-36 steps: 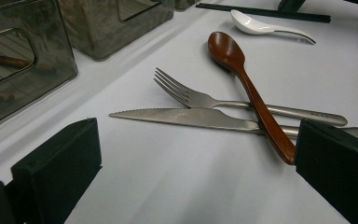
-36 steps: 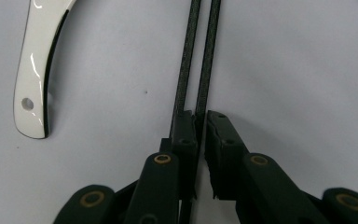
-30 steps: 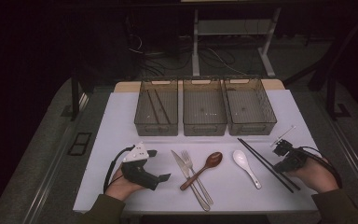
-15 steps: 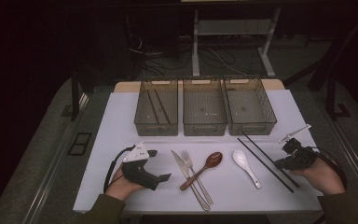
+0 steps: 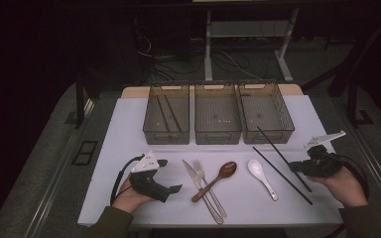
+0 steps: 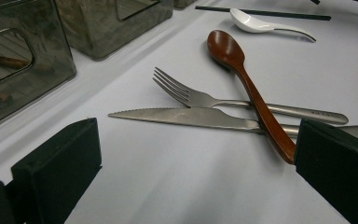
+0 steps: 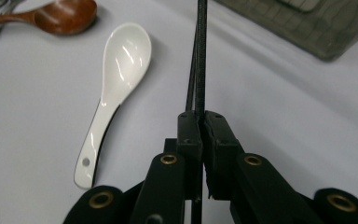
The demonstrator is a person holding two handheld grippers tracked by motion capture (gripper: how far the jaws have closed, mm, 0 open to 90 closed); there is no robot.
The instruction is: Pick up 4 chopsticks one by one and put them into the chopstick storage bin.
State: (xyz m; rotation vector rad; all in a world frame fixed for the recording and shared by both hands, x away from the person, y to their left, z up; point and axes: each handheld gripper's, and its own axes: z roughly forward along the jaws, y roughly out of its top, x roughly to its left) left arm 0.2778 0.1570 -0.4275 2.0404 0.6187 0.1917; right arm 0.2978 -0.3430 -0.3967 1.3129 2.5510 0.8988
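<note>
Right gripper (image 5: 297,167) raised, jaws pinching black chopstick (image 5: 278,151), left gripper (image 5: 166,176) resting level

Nothing here is offering readable writing. The fork handle (image 6: 307,112) is showing faint stamped marks in the left gripper view, but they are too small to make out. No labels, brands, numbers or signs are showing legibly on anything else.

High view: fixed overhead, facing forward and down across the bench (image 5: 129,129). Left gripper view: close, low, looking along the bench surface. Right gripper view: close, angled downward. All three share the white spoon (image 5: 261,176).
</note>
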